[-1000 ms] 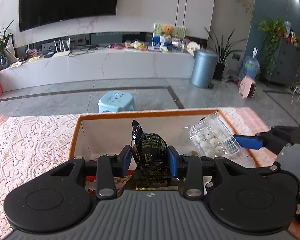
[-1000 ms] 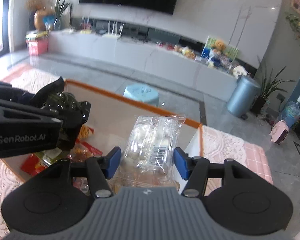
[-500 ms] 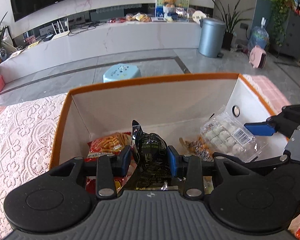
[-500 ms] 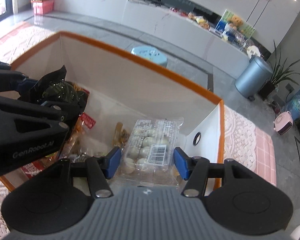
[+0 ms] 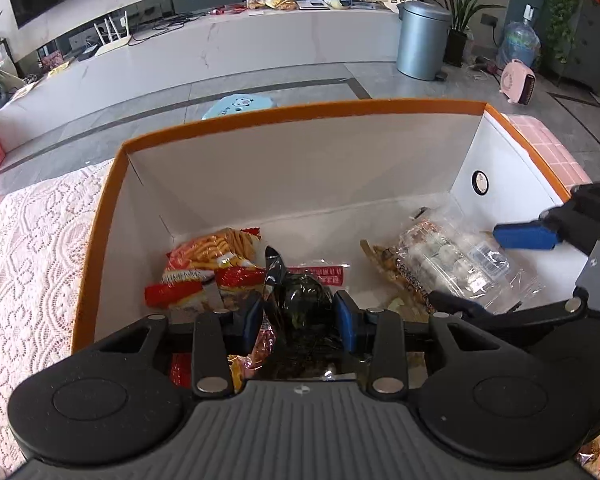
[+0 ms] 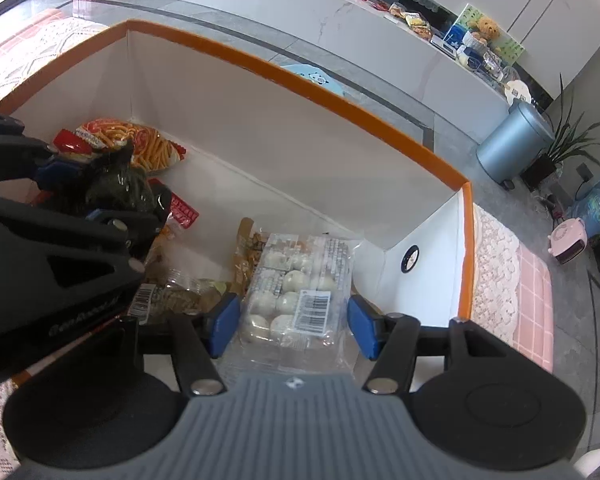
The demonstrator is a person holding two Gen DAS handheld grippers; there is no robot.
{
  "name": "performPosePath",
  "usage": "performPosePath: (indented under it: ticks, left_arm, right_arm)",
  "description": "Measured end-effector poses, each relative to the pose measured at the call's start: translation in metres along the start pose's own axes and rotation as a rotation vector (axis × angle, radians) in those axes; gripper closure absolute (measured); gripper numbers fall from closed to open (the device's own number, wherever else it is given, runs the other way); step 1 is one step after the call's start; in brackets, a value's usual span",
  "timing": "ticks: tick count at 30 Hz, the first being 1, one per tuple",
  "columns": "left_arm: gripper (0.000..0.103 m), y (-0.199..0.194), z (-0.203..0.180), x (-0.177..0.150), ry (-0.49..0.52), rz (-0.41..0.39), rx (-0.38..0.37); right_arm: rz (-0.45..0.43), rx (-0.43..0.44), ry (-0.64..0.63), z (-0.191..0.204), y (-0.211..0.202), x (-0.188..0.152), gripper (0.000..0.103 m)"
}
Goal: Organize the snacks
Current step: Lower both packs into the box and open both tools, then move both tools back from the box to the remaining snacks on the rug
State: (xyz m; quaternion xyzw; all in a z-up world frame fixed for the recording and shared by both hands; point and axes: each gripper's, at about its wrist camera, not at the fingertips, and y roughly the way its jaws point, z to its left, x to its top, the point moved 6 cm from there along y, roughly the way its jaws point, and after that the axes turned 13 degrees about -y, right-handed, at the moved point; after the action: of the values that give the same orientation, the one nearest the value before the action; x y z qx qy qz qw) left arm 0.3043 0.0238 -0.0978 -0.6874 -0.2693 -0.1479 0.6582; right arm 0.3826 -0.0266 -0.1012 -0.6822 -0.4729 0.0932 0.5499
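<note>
A white box with an orange rim [image 5: 300, 112] holds several snacks. My left gripper [image 5: 296, 312] is low inside it, shut on a dark green crinkly packet [image 5: 300, 292] that stands up between the blue pads. In the right wrist view that packet [image 6: 120, 184] sits at the left. My right gripper [image 6: 292, 322] is at the box's right end, jaws opening. A clear tray pack of white balls [image 6: 296, 292] lies between its pads on the snacks below, and the pads stand just off its sides. The same pack [image 5: 448, 260] shows in the left wrist view.
An orange-red chips bag [image 5: 216, 256] lies at the box's back left, and a brown snack pack [image 5: 388, 264] sits in the middle. The box's right wall [image 6: 420, 240] is close to my right gripper. A lace tablecloth [image 5: 32, 248] surrounds the box.
Both grippers have tipped downward and sunk into the box with their packets. The white-ball pack has come to rest among the snacks on the box floor.
</note>
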Motion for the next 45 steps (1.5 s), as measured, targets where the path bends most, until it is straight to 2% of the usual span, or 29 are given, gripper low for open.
performPosePath:
  ticks: [3,9,11,15,17,26,32,35,45]
  left_arm:
    - [0.059,-0.001,0.001,0.002,0.000,-0.006,0.004]
    - [0.045,-0.012,-0.002,0.005,0.026,-0.042,0.011]
    - [0.039,-0.017,-0.002,0.007,0.033,-0.067,0.022]
    - [0.034,-0.027,0.000,0.009,0.033,-0.104,0.038]
    - [0.031,-0.034,0.001,0.010,0.023,-0.126,0.031]
    - [0.030,-0.076,0.011,0.009,-0.079,-0.223,0.008]
    - [0.030,-0.110,0.015,0.002,-0.108,-0.284,0.000]
    - [0.030,-0.125,0.019,-0.008,-0.119,-0.303,-0.010]
    - [0.030,-0.161,0.013,-0.050,-0.096,-0.333,-0.044]
  right_arm:
    - [-0.009,-0.024,-0.020,0.000,-0.004,0.001,0.041]
    - [-0.016,-0.045,-0.016,-0.005,-0.010,0.003,0.036]
    - [-0.018,-0.060,-0.015,-0.008,-0.012,0.003,0.029]
    - [-0.051,-0.085,-0.003,-0.012,-0.022,0.003,0.026]
    - [-0.073,-0.095,0.004,-0.014,-0.029,0.003,0.021]
    - [-0.174,-0.157,0.064,-0.024,-0.070,-0.009,0.015]
    - [-0.245,-0.182,0.156,-0.030,-0.107,-0.026,0.011]
    - [-0.273,-0.173,0.210,-0.032,-0.125,-0.039,0.007]
    - [-0.349,-0.154,0.285,-0.005,-0.172,-0.097,0.005]
